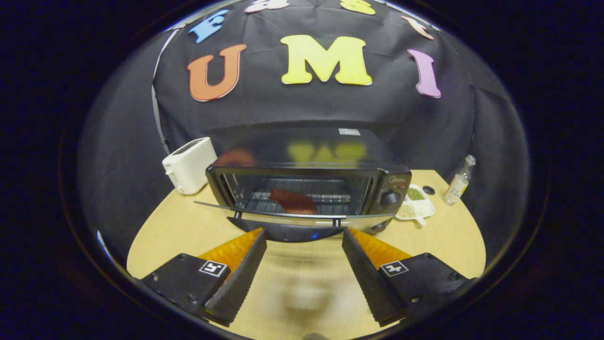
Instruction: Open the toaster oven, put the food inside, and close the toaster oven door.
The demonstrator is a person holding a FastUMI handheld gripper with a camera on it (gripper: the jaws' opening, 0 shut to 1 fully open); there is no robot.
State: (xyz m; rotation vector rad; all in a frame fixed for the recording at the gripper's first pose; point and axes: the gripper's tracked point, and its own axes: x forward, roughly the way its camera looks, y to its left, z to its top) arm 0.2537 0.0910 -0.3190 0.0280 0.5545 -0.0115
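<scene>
A black toaster oven [377, 182] stands on the wooden table just beyond my fingers. Its glass door [292, 218] hangs down open, nearly level, with its handle [288, 231] right at my fingertips. A reddish-brown piece of food [292, 200] lies on the wire rack inside the oven. My gripper [304, 236] is open, its fingers spread wide on either side of the door handle, with nothing between them.
A white toaster [188, 165] sits to the left of the oven. To the right are a white divided dish [417, 205] with green and tan contents, a small dark cap [428, 190] and a clear bottle [460, 182]. Bare table [302, 283] lies under the fingers.
</scene>
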